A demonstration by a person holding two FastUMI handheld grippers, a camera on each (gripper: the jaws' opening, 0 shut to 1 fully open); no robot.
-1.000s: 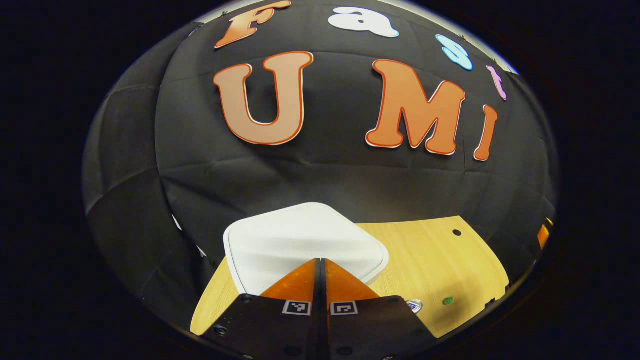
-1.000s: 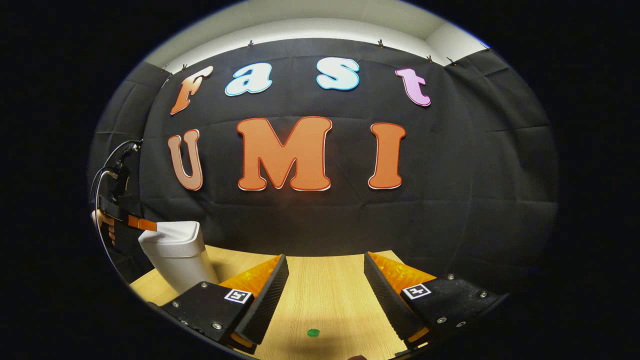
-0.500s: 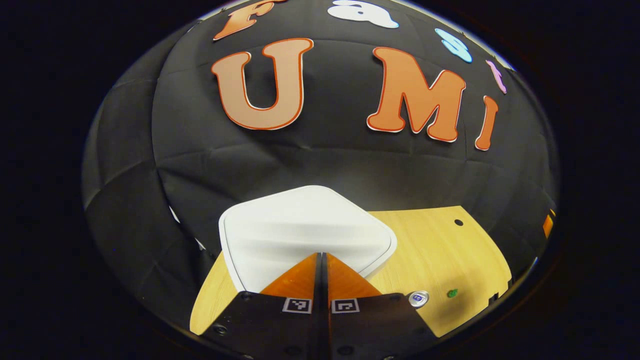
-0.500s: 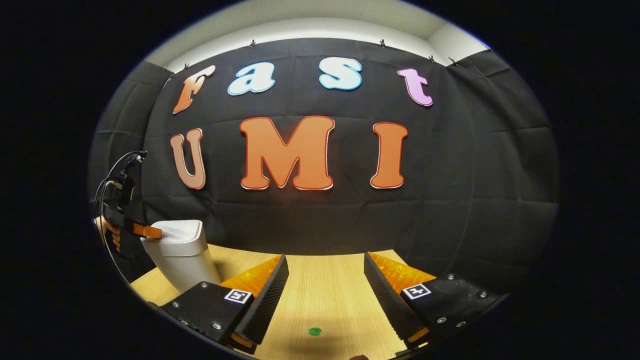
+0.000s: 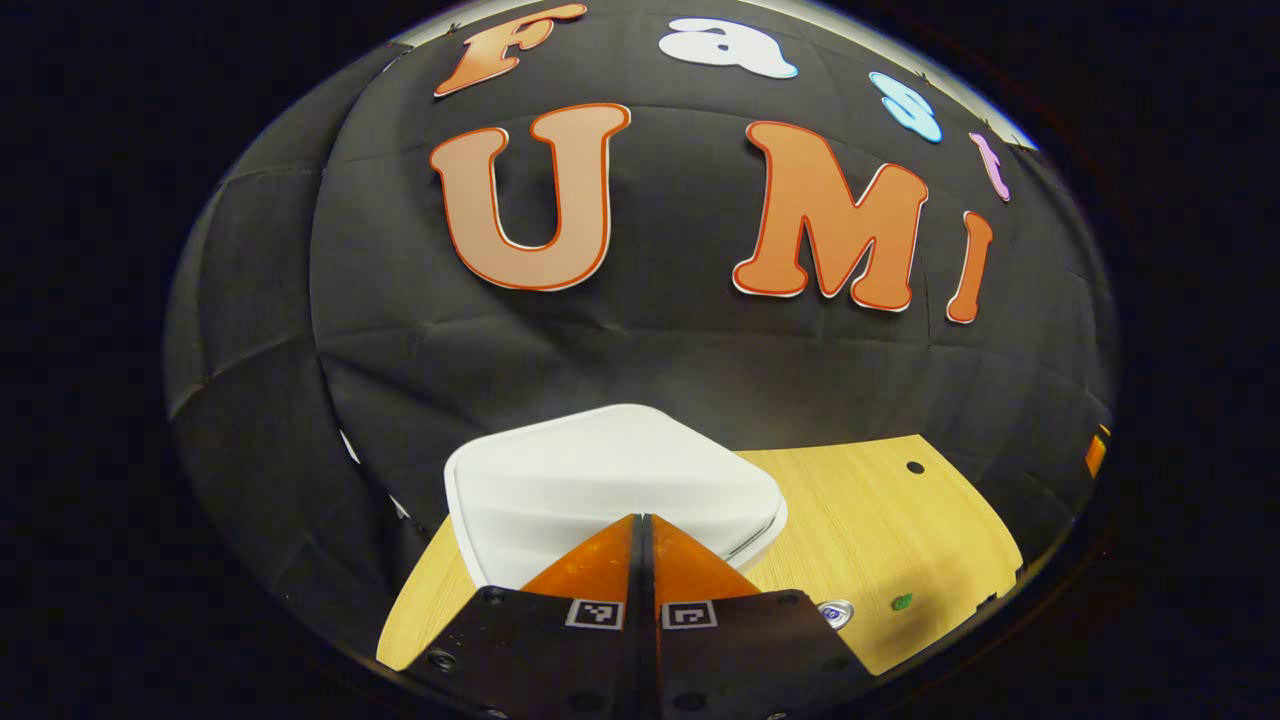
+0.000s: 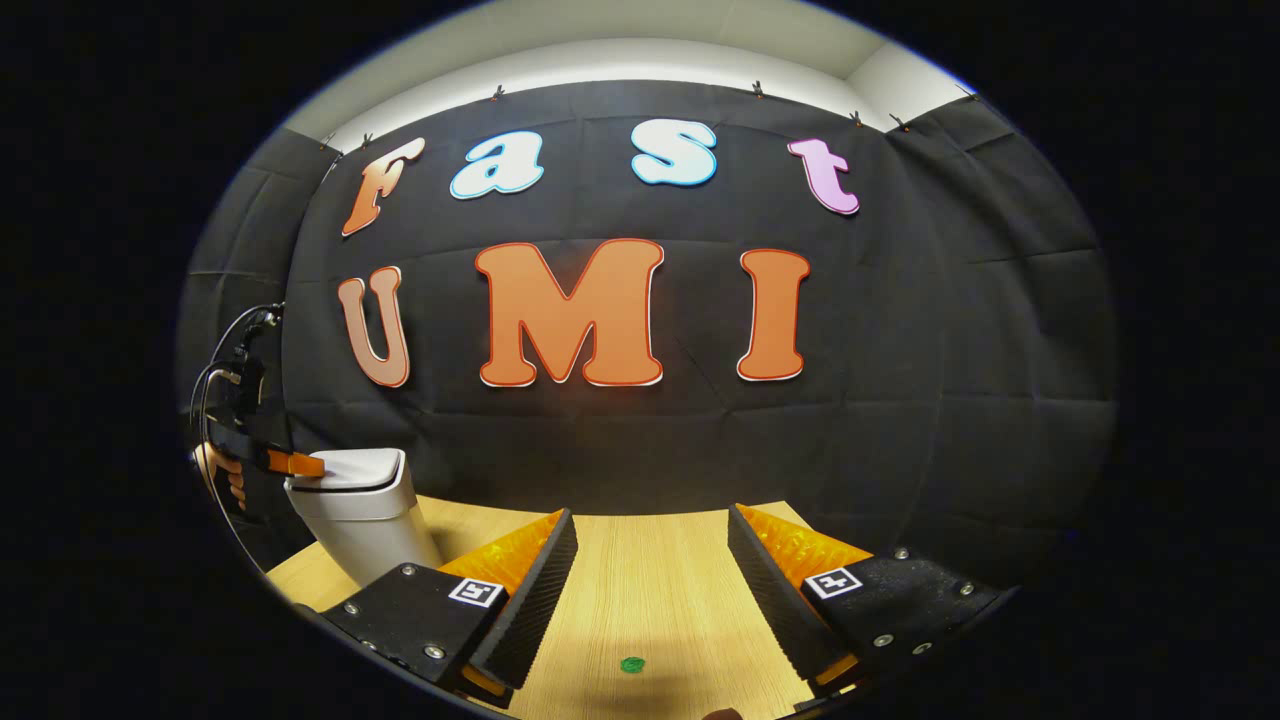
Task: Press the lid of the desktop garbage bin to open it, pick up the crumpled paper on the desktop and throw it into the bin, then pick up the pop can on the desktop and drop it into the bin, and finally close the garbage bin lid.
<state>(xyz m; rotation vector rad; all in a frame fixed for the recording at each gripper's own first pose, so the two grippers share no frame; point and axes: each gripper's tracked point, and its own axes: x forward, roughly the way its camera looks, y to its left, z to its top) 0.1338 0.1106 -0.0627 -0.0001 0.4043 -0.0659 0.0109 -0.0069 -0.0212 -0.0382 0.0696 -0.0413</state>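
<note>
The white garbage bin stands upright at the left end of the wooden table; its rounded-square lid shows a thin dark gap at one edge. The left gripper, fingers closed together, rests its tips on the lid. The right gripper hangs open above the table.

Black cloth wall behind a pale wooden table.
</note>
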